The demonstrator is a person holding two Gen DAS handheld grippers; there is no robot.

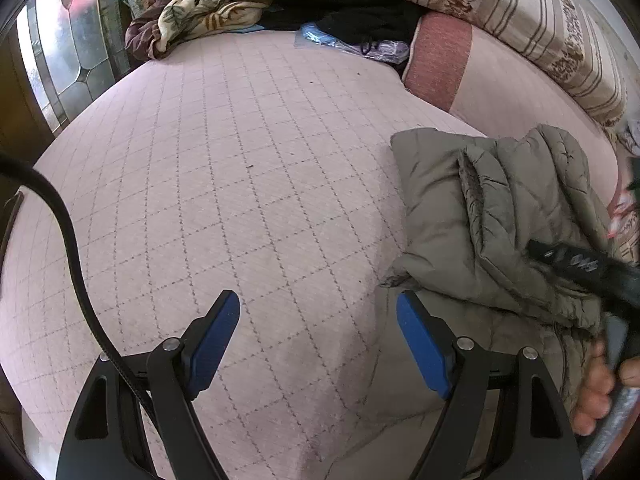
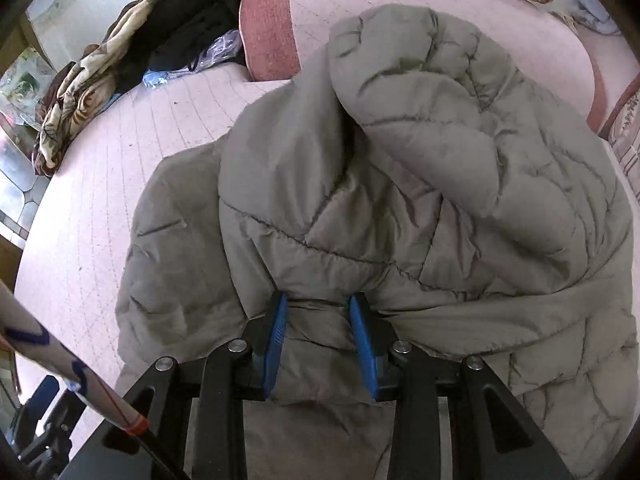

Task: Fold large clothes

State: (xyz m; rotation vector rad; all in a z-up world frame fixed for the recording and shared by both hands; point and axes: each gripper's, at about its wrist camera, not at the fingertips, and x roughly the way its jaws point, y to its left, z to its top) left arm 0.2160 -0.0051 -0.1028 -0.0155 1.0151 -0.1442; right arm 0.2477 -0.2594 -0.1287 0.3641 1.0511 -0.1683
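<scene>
My right hand-held gripper (image 2: 318, 316) pinches jacket (image 2: 400, 184); left hand-held gripper (image 1: 318, 312) wide open, empty, jacket to its right.

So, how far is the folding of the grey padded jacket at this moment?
Partly done, it seems. The padded jacket lies on the pink bed cover, bunched, with one part already turned over the body. In hand: the right gripper pinches a fold near the close edge. The left gripper is open over bare cover, beside the jacket. Left: flatten the bundle and finish the folds.
</scene>
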